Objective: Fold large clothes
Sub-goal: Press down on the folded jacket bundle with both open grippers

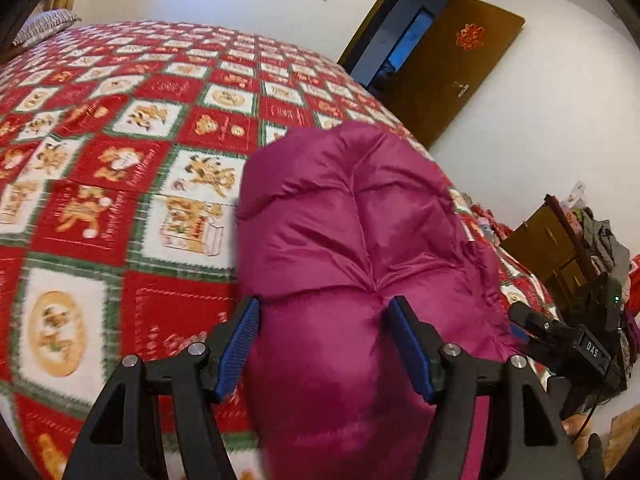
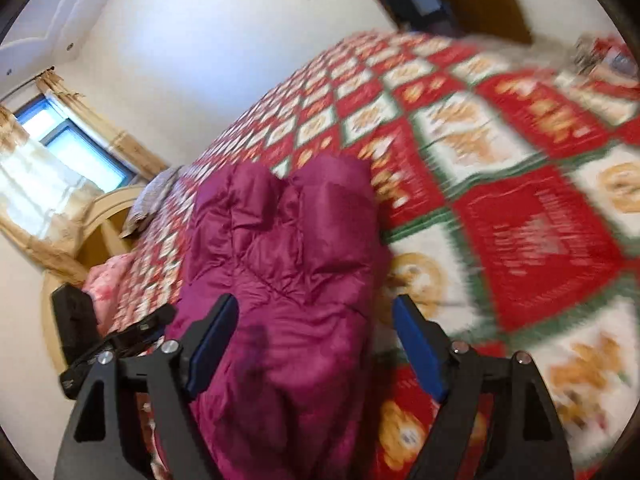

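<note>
A magenta puffy jacket (image 1: 360,216) lies bunched in a long, thick bundle on the red, white and green patterned quilt (image 1: 120,160). My left gripper (image 1: 324,304) hovers over its near end, blue pads spread, with the padded cloth bulging up between them. From the right wrist, the same jacket (image 2: 288,240) runs away toward the headboard. My right gripper (image 2: 316,300) is open above it: the left pad overlaps the cloth and the right pad stands clear over the quilt (image 2: 520,220). Each tool's black body shows at the edge of the other's view.
The bed fills most of both views. A brown door (image 1: 460,68) stands open at the far right. A wooden cabinet (image 1: 556,248) piled with clothes sits beside the bed. A pillow (image 1: 44,26) lies at the head, near a curtained window (image 2: 72,144).
</note>
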